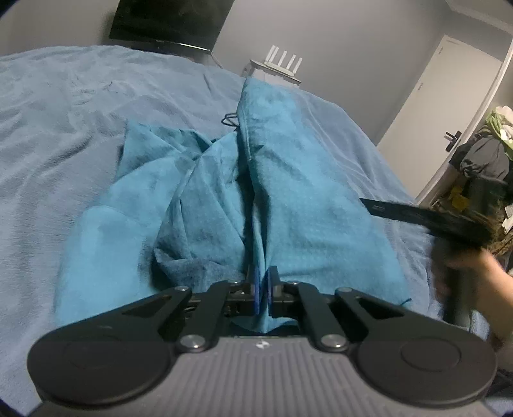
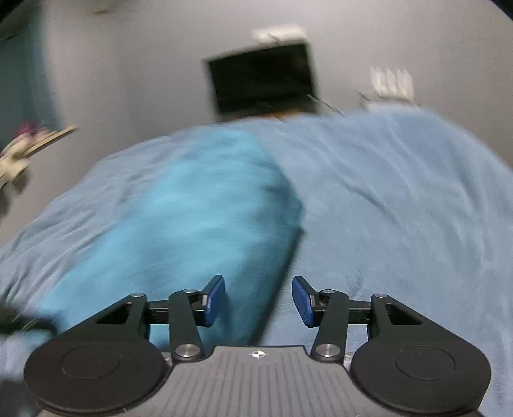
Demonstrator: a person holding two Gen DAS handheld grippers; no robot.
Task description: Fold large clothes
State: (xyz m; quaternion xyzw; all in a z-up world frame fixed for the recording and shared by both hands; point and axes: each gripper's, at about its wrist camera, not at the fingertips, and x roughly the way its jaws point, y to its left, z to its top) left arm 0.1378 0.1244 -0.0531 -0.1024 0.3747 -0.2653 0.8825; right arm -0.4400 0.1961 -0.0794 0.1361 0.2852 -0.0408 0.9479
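A large teal garment point(image 1: 224, 199) lies crumpled on a light blue bed cover point(image 1: 64, 128). My left gripper point(image 1: 263, 288) is shut on a fold of the teal garment at its near edge, and the cloth rises in a ridge away from the jaws. In the right wrist view the garment point(image 2: 192, 218) shows blurred, lying on the bed cover point(image 2: 400, 208). My right gripper point(image 2: 258, 300) is open and empty, its blue pads point(image 2: 213, 300) straddling the garment's near right edge above it. The right gripper's body also shows at the right of the left wrist view point(image 1: 416, 218), held by a hand.
A black TV point(image 1: 170, 22) hangs on the grey wall beyond the bed, with a white router point(image 1: 282, 64) on a small stand. A white door point(image 1: 433, 122) and a pile of clothes point(image 1: 481, 160) stand to the right. A dark cable point(image 1: 229, 120) lies on the bed.
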